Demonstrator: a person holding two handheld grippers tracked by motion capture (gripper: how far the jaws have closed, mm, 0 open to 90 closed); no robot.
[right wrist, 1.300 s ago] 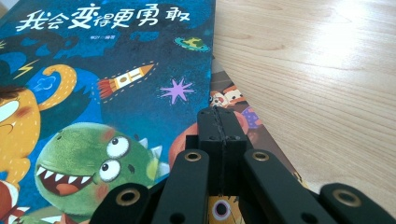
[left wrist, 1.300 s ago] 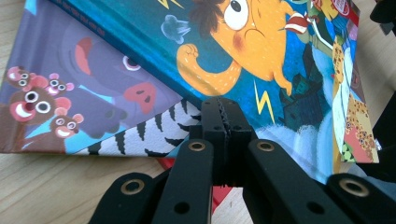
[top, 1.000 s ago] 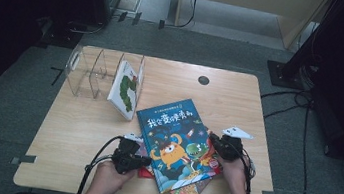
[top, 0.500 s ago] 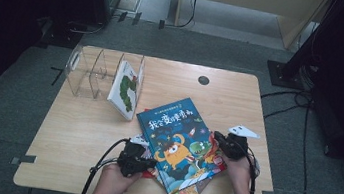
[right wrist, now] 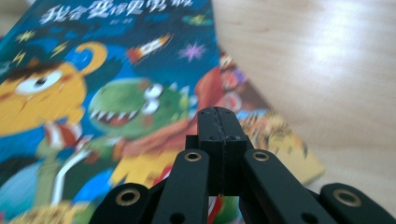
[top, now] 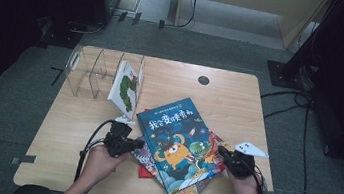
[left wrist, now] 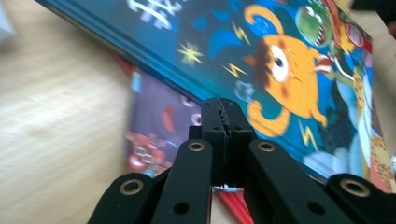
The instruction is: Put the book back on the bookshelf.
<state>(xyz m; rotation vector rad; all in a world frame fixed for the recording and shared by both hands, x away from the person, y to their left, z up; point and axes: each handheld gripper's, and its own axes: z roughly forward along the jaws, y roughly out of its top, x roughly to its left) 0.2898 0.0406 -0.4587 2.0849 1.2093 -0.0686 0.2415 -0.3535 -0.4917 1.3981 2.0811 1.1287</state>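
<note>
A blue picture book (top: pixel 179 141) with an orange monster and a green dinosaur lies on top of a small stack of books (top: pixel 193 190) at the table's front middle. My left gripper (top: pixel 139 144) is shut and empty, its tips at the book's left edge; in the left gripper view the closed jaws point at the blue book (left wrist: pixel 261 60), with a purple and red book (left wrist: pixel 154 126) underneath. My right gripper (top: pixel 221 151) is shut and empty at the stack's right edge, and in the right gripper view its jaws point across the blue cover (right wrist: pixel 93 93).
A clear acrylic book rack (top: pixel 93 72) stands at the back left of the wooden table (top: pixel 230 99), with a white book (top: pixel 126 87) bearing a green caterpillar upright in its right slot. A dark round hole (top: pixel 203 80) sits near the far edge.
Both hands have slid toward the front edge of the table. The left gripper has shifted right to the book's left edge. The books lie as before.
</note>
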